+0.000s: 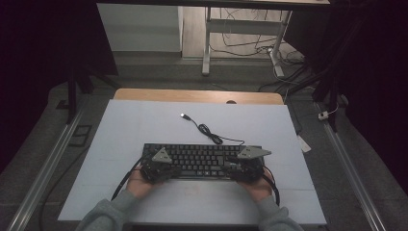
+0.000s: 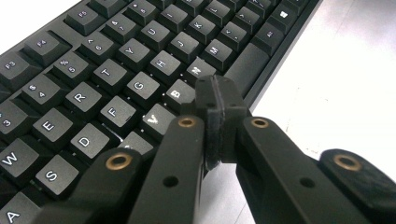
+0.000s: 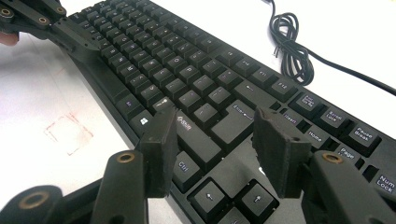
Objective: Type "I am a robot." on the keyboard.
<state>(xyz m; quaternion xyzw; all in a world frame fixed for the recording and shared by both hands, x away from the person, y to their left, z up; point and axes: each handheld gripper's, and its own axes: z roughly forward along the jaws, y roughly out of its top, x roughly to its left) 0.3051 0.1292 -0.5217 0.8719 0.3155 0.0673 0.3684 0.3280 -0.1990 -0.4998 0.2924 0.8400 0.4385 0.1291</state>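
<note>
- Left tongs pressed together, tips over the keyboard near its bottom letter row.
- Right tongs spread, hovering above the right-hand Shift and arrow keys, pinching nothing.

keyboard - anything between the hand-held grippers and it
Nothing visible. The left hand-held gripper, jaws shut, sits right over the keyboard by the B and N keys; the right hand-held gripper hangs open above the Shift and Ctrl keys.

The high view is dim and murky, its left and right edges nearly black. Both gripper views are brighter: the white table glares, near jaws blur, and the keyboard softens with distance.
</note>
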